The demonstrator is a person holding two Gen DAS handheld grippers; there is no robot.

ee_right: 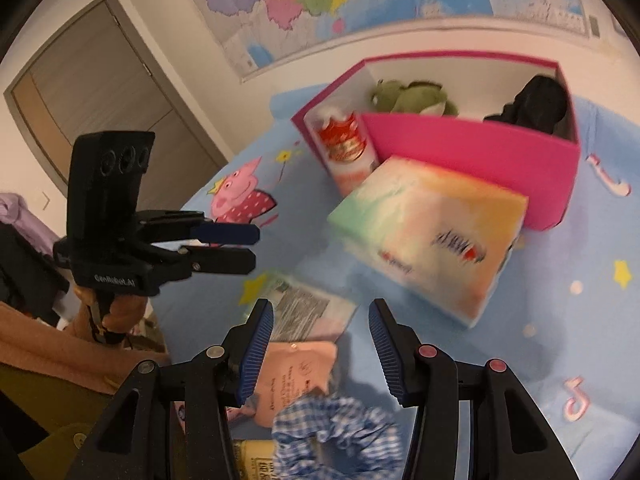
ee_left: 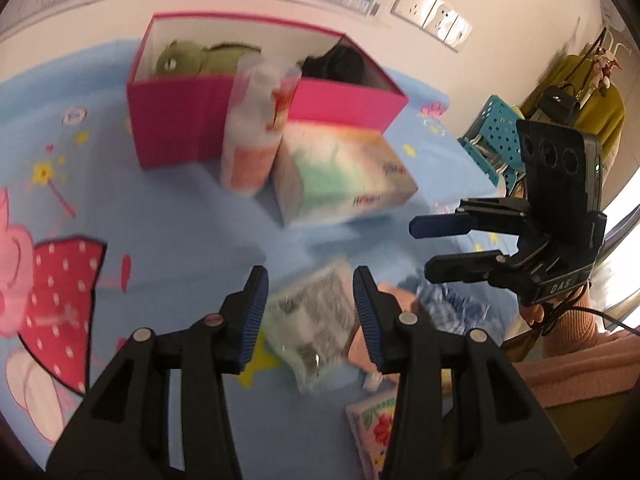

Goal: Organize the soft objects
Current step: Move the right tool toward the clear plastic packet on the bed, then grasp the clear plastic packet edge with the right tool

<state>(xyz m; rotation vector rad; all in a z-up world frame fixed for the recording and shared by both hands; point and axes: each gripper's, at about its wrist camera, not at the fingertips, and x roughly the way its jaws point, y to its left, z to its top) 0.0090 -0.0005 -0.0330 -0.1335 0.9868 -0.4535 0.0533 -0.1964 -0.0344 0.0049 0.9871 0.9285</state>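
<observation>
The left gripper [ee_left: 308, 316] hangs partly open and empty above a clear packet [ee_left: 310, 330] lying on the blue bed sheet [ee_left: 168, 216]. The right gripper [ee_right: 322, 344] is likewise parted with nothing held, over a pink pouch [ee_right: 296, 376] and a blue checked scrunchie [ee_right: 340, 436]. Behind stands the pink box [ee_left: 188, 128], its long side running across, near the wall.

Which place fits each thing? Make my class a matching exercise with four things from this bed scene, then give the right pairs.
Things:
1. green plush toy
2. black cloth
3. tissue box
4. checked scrunchie

Places:
A. on the sheet in front of the pink box
B. nearest, below the right gripper's fingers
C. inside the pink box, left end
D. inside the pink box, right end

Pairs: 1-C, 2-D, 3-A, 4-B
</observation>
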